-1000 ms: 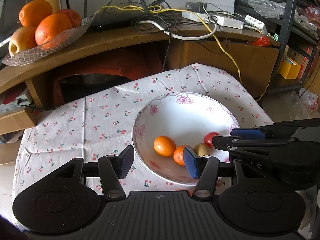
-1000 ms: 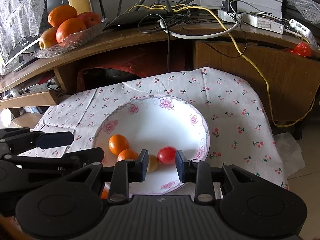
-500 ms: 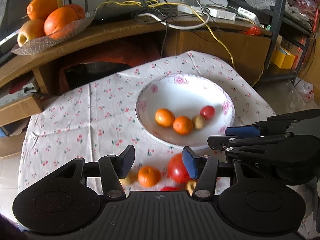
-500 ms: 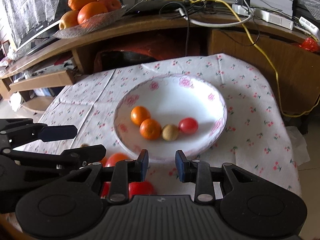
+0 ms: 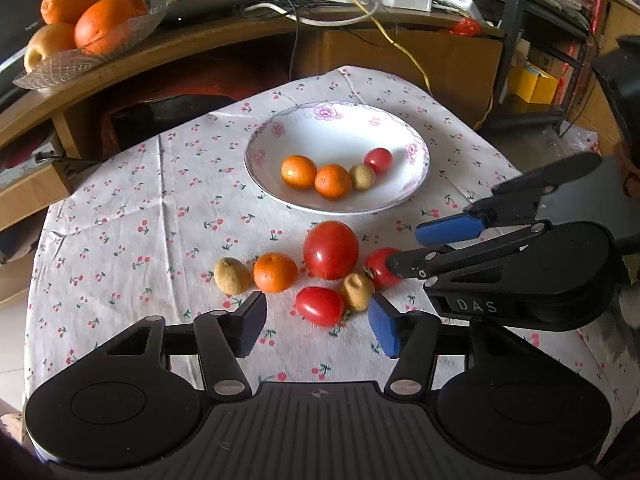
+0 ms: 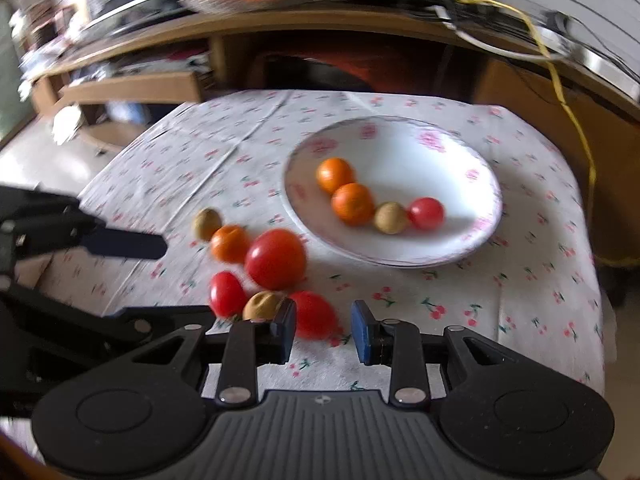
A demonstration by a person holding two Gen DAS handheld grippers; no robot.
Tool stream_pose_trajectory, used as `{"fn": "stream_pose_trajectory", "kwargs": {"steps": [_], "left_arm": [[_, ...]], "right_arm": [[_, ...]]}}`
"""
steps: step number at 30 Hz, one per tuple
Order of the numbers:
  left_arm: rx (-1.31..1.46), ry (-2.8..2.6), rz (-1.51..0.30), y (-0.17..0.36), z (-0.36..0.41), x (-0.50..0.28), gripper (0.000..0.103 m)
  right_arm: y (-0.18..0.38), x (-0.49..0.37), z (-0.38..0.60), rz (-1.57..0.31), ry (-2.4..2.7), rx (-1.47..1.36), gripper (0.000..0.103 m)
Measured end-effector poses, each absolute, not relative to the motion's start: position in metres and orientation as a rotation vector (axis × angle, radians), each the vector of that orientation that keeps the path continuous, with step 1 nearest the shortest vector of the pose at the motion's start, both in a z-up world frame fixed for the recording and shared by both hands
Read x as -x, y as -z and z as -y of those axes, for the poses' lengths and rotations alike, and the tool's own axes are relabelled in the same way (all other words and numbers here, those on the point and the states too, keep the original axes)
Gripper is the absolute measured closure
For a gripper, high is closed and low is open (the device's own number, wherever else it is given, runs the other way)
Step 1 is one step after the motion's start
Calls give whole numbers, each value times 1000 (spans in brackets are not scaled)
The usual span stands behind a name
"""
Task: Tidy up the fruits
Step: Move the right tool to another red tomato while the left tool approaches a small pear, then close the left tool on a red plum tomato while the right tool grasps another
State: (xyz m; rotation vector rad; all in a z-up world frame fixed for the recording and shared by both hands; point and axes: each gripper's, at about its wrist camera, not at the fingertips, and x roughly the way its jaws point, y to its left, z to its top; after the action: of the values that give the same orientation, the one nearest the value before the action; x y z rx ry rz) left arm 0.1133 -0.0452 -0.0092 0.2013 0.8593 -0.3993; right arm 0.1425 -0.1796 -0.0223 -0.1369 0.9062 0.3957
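Observation:
A white flowered plate (image 5: 420,168) on the cherry-print cloth holds two small oranges (image 5: 298,171), a tan fruit (image 5: 362,176) and a small red tomato (image 5: 378,160). In front of it lie a tan fruit (image 5: 228,276), an orange (image 5: 275,273), a large tomato (image 5: 330,250), a small tomato (image 5: 320,306), another tan fruit (image 5: 357,291) and a tomato (image 5: 378,270) partly behind my right gripper (image 5: 424,248). My left gripper (image 5: 318,332) is open just short of the small tomato. My right gripper (image 6: 324,334) is open, a red tomato (image 6: 314,316) at its fingertips.
A glass dish of big oranges (image 5: 102,26) sits on the wooden shelf (image 5: 240,36) behind the table, beside tangled cables (image 5: 304,4). A metal rack (image 5: 516,20) with boxes stands at the right. The cloth's left half (image 5: 120,220) carries nothing. The right wrist view is motion-blurred.
Both grippers have drawn back from the plate toward the table's near side, bringing the loose fruits on the cloth into view. Jaw openings look the same.

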Motion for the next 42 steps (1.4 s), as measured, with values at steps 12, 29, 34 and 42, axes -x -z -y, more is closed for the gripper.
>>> {"fn": "stream_pose_trajectory", "kwargs": {"steps": [12, 29, 34, 42], "left_arm": [[-195, 431, -885, 15, 36, -111, 33], [-181, 438, -905, 18, 29, -112, 32], [-185, 442, -892, 20, 33, -115, 32], [-199, 457, -895, 34, 51, -130, 38]], "right_arm": [[33, -159, 171, -913, -511, 206, 55], [45, -159, 158, -926, -552, 325, 56], [42, -157, 164, -947, -532, 286, 65], [40, -151, 185, -966, -471, 227, 65]]}}
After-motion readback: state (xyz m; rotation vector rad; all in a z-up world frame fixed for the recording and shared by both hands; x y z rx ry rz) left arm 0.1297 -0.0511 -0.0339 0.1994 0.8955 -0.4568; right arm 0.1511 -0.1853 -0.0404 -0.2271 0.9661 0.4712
